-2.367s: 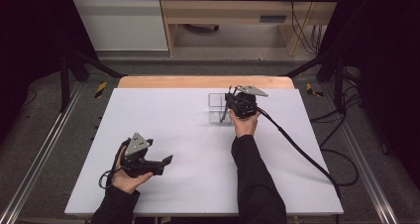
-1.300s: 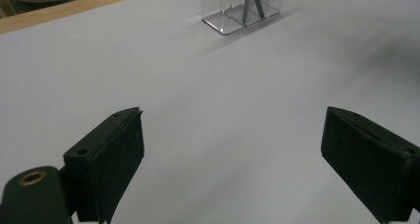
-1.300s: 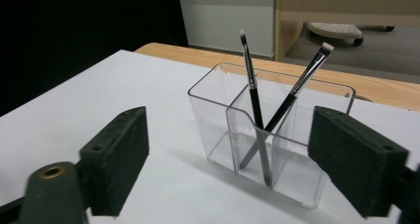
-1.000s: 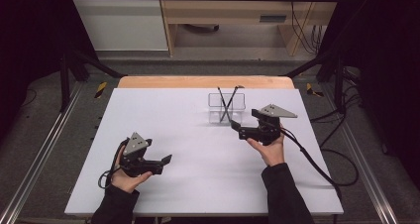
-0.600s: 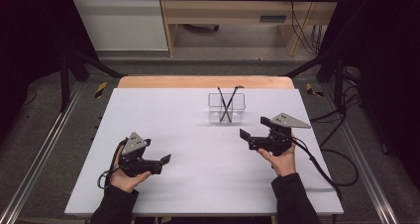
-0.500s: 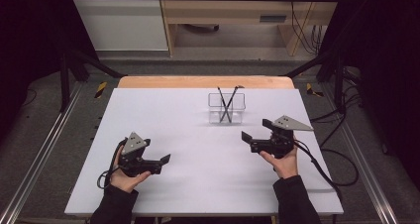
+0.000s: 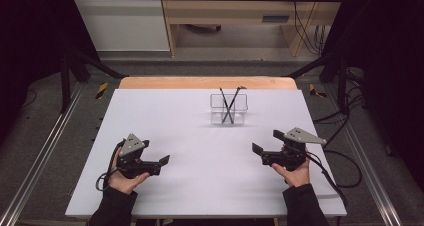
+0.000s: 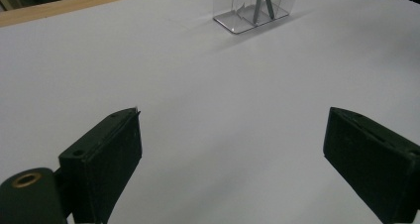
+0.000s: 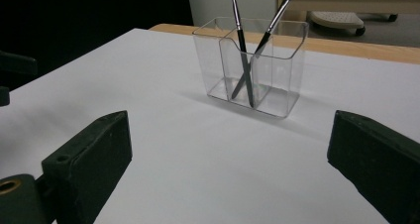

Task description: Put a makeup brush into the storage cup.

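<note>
In the high view we see the white bench (image 7: 200,136) with a clear holder (image 7: 228,109) near its far edge, a little right of the middle. Two brushes (image 7: 229,105) stand crossed inside it, tips up. Our left gripper (image 7: 159,165) sits near the front left corner, its jaws open with nothing between them, pointing toward the right edge. Our right gripper (image 7: 260,147) sits near the front right corner, well apart from the holder, pointing toward the left edge. Its jaws have just been opening and now stand wide, with nothing between them.

In the left gripper view we look along the left gripper (image 8: 233,149), whose two black jaws stand far apart over bare bench (image 8: 198,85). The holder (image 8: 255,6) shows at the top, well away, with the dark brush handles (image 8: 262,3) inside.

In the right gripper view the right gripper (image 9: 228,154) has its jaws spread wide above the bench (image 9: 198,159), holding nothing. The holder (image 9: 257,70) stands ahead between them but farther off, with a divider in its middle. The two brushes (image 9: 242,55) lean across each other in one compartment, bristles above the rim.
</note>
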{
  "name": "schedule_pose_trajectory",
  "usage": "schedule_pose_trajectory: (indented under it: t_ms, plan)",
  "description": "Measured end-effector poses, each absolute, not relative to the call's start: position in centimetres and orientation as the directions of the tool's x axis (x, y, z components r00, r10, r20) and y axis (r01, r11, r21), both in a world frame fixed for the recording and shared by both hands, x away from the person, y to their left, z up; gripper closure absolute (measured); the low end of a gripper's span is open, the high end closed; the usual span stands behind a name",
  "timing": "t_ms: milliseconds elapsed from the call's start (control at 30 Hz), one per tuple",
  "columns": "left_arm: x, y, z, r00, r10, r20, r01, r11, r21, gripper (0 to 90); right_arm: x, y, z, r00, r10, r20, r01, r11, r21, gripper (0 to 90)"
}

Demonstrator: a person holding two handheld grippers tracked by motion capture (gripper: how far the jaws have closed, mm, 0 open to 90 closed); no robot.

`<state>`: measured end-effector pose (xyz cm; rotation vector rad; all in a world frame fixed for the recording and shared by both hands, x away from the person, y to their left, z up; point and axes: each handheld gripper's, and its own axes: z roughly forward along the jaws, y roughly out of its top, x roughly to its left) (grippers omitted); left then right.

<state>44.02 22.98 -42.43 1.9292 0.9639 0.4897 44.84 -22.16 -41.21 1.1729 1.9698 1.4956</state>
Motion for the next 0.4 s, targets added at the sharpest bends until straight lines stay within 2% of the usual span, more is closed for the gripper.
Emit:
schedule_pose_trajectory:
  t_ms: [400]
  plan:
    - [44.0, 23.3, -42.7, 0.616, 0.787, -0.042, 0.428, -0.289, 0.856, 7.3, 43.7, -23.6, -42.4, -0.533, 0.829, 0.169, 0.401, 0.071, 0.913, 3.7]
